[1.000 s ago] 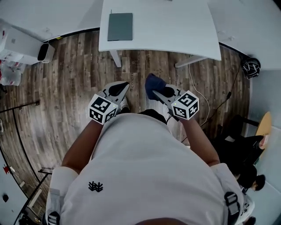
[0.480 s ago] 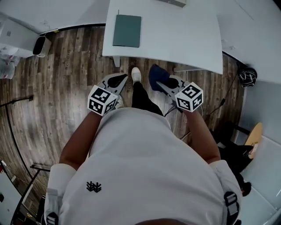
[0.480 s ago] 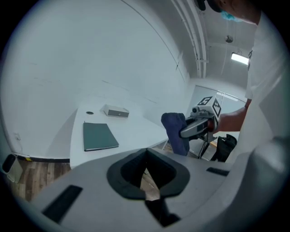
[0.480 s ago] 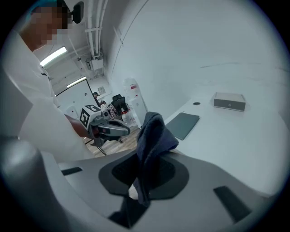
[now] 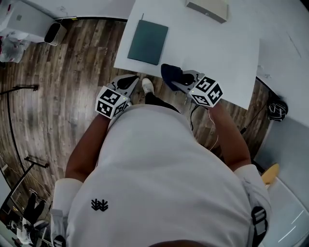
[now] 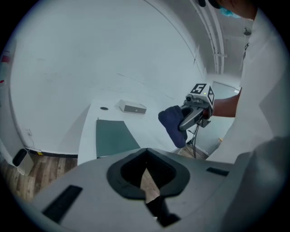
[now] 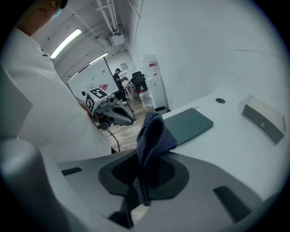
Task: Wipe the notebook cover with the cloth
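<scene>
Notebook (image 5: 148, 42): dark green cover, closed. Lies flat on white table (image 5: 217, 48), close to the table's left edge and toward the side nearest the person.

Cloth (image 5: 169, 75): dark blue, bunched. Sits pinched between the jaws of right gripper (image 5: 177, 83). Stands up past the jaw tips in the right gripper view, with a tail hanging down behind them. Hangs over the near edge of the table, just right of the notebook and apart from its cover. Shows in the left gripper view as raised in the air, clear of the tabletop.

Left gripper (image 5: 136, 78): jaws together, tips meeting, nothing between them. Hovers over wooden floor (image 5: 72, 82) just off the table's near-left corner, pointed toward the notebook and well short of it.

Grey box (image 5: 207, 7): low, rectangular. Rests at the far side of the table, well apart from the notebook.

Round hole (image 7: 220, 100): small, set in the tabletop beyond the notebook, near the grey box.

White shoe (image 5: 147, 86): stands on the floor between the two grippers, at the table's edge.

White shirt (image 5: 159, 183): fills the lower half of the head view, with bare forearms reaching forward to both grippers.
</scene>
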`<act>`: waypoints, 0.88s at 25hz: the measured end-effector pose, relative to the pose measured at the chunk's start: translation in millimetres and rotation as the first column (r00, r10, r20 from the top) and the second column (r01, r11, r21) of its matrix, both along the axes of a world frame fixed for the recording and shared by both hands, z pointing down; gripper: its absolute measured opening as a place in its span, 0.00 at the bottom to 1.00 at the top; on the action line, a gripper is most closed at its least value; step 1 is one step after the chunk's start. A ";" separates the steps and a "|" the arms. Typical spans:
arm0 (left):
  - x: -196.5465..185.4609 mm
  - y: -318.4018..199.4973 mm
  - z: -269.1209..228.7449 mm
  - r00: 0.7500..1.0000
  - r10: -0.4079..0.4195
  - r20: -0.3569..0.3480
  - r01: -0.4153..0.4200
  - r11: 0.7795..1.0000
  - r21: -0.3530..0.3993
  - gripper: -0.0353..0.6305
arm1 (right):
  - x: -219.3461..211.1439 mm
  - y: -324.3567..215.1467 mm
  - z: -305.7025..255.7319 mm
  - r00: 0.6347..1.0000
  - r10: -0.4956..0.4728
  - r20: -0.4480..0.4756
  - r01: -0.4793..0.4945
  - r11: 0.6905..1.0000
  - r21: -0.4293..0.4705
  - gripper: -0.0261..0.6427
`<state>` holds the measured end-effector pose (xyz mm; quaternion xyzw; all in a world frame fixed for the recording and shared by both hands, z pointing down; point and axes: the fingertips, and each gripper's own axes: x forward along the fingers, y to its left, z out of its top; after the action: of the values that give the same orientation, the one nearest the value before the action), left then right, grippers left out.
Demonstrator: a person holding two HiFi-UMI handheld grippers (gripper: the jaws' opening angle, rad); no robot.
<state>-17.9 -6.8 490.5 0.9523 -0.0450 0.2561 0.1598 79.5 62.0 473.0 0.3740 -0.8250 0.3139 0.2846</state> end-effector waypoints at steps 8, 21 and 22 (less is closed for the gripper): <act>39.1 -36.4 43.9 0.988 -0.135 0.081 0.136 0.991 -0.003 0.06 | 29.5 -49.7 39.8 0.950 -0.311 -0.018 0.308 0.946 -0.105 0.11; 70.4 -62.5 92.5 0.974 -0.159 0.164 0.163 0.987 -0.009 0.06 | 21.1 -83.4 99.5 0.840 -0.542 -0.003 0.520 0.808 -0.277 0.11; 71.9 -64.8 96.1 0.972 -0.158 0.172 0.161 0.987 -0.005 0.06 | 21.7 -85.2 102.9 0.837 -0.547 -0.001 0.524 0.802 -0.286 0.11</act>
<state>54.0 -71.6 586.6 0.9185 -0.1325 0.3236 0.1845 101.2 -23.2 575.9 0.0957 -0.8326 0.3159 0.4447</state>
